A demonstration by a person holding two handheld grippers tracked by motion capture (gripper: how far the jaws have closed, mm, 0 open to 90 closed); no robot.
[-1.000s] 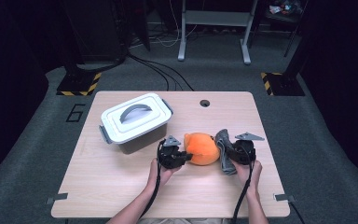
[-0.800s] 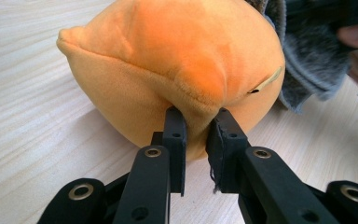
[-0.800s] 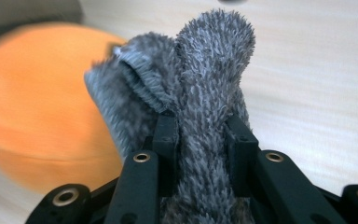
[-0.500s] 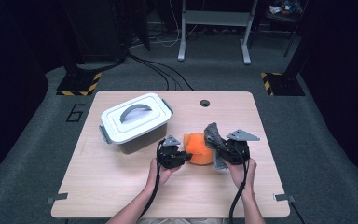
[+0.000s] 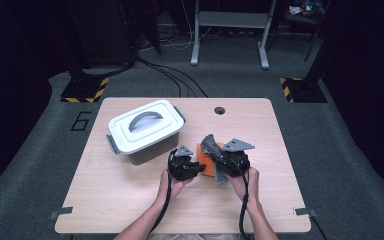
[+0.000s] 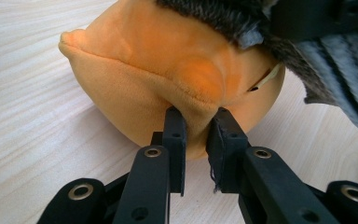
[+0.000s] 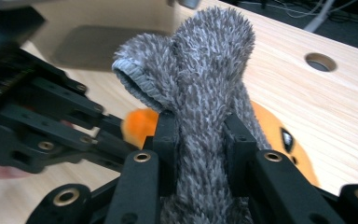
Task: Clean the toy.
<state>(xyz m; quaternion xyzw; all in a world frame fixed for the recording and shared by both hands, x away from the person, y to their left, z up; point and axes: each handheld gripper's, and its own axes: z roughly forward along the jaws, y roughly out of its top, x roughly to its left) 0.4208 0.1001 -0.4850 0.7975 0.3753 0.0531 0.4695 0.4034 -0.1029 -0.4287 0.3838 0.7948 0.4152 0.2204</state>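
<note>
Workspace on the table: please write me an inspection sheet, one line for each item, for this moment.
Surface: light wooden table with a round hole near its far edge.
Job's things: orange plush toy lying on the table; grey fuzzy sock raised over it.
Clutter: white lidded box with a grey handle, at the far left, apart from the toy.
Grippers: left hand-held gripper pinches a seam fold of the toy; right hand-held gripper is clamped on the sock.
Cables: a black cable trails from each gripper along the forearms; more cables lie on the floor behind the table.
Surroundings: grey carpet floor, hazard-striped stand bases, a metal frame.
</note>
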